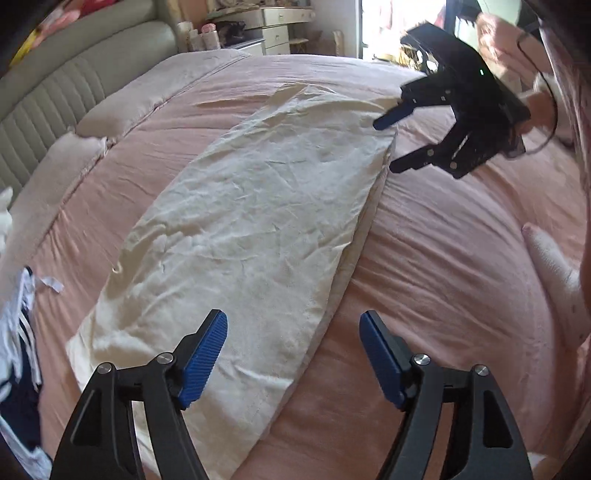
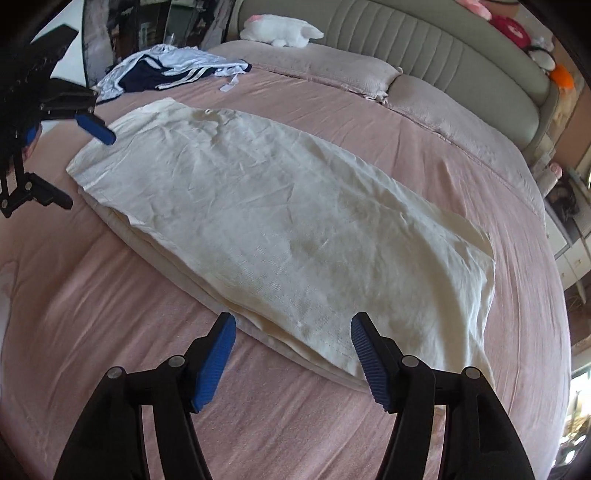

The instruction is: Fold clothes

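Note:
A cream garment (image 1: 258,221) lies folded lengthwise into a long strip on the pink bedspread (image 1: 443,258). My left gripper (image 1: 293,325) hovers open over one short end of it, with nothing between its blue pads. At the far end, my right gripper (image 1: 388,146) stands open beside the cloth's corner. In the right wrist view the same garment (image 2: 280,221) stretches away from my open right gripper (image 2: 293,325), which hangs above its near edge. The left gripper (image 2: 86,171) is open at the far left end, its jaws apart and off the cloth.
A pile of navy and white striped clothes (image 2: 166,72) lies near the bed's far corner. A white plush toy (image 2: 280,31) rests by the pillows (image 2: 332,66) and padded headboard (image 2: 443,48). A dresser (image 1: 273,29) stands beyond the bed.

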Demonstrator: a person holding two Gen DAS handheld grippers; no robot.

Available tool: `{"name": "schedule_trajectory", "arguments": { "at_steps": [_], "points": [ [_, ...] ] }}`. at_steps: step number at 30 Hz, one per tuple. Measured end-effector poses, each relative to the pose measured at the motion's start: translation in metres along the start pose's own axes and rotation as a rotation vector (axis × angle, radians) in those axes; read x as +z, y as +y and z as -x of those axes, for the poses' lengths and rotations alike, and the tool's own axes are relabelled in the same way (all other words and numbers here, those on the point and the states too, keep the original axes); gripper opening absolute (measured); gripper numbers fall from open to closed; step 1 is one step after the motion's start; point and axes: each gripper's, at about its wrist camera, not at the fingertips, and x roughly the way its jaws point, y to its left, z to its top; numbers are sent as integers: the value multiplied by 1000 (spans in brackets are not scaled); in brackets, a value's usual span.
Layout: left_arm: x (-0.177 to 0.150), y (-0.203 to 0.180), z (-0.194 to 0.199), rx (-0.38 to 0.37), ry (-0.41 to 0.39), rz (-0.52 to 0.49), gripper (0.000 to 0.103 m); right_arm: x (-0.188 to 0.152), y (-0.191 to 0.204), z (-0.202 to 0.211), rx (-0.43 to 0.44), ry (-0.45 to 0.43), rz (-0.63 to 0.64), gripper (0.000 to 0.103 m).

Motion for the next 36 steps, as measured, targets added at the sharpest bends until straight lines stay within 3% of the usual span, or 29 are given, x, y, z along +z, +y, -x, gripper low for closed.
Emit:
{"name": "schedule_trajectory", "arguments": {
  "at_steps": [4,6,8,10,13,14,15,16,18,20,25,31,33,36],
  "points": [
    [-13,-31,-23,133,88,-263,73,-16,26,-9,-203,3,272,65],
    [-20,-40,-27,188,98,-326,73,-24,39,-13,-302,3,404,65],
    [-28,-45,-33,323,114,-377,73,-36,45,-15,-354,-19,475,65],
    [-29,-41,-37,368,114,-347,73,-38,47,-17,-387,-51,493,69],
    [-26,-30,-42,361,114,-256,69,-29,40,-22,-342,-50,451,69],
    [-27,-31,-42,326,116,-261,47,-25,37,-24,-314,-45,429,61],
    [-26,-36,-41,317,117,-281,19,-21,33,-25,-287,-40,407,47],
    [-25,-40,-40,313,119,-301,15,-17,31,-27,-264,-36,392,21],
    [-23,-40,-35,311,119,-294,13,-20,41,-25,-274,-41,445,14],
    [-17,-29,-26,287,106,-223,12,-22,40,-18,-278,-66,447,9],
    [-4,-1,4,193,67,-59,11,-3,21,10,-235,-104,319,7],
    [-13,-15,23,12,103,-53,11,-26,37,33,-100,-43,412,7],
    [-9,-19,29,-4,106,-65,11,-25,35,43,-84,-40,388,7],
    [13,16,39,5,73,32,11,4,4,54,-41,-46,250,6]
  ]
}}
